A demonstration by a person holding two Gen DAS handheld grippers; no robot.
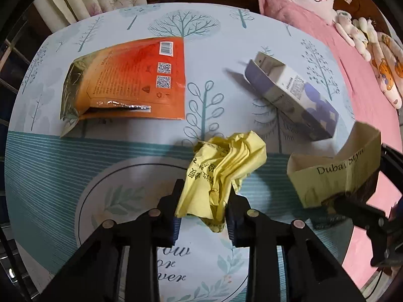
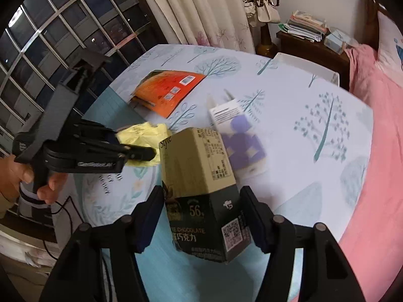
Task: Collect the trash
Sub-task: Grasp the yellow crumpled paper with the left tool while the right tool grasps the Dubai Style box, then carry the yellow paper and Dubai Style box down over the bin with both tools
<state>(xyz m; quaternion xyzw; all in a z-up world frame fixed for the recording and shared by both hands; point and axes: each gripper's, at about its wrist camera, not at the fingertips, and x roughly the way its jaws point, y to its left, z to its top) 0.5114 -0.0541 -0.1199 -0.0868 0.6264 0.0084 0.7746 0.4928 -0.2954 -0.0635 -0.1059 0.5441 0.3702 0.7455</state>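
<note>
Yellow crumpled wrapper sits pinched in our left tongs, low over the table. Our right tongs straddle the chocolate box, its long axis pointing away; whether they grip, we cannot tell.

Tree-print tablecloth table, orange pouch, purple-white carton, yellow wrapper seemingly resting.
</note>
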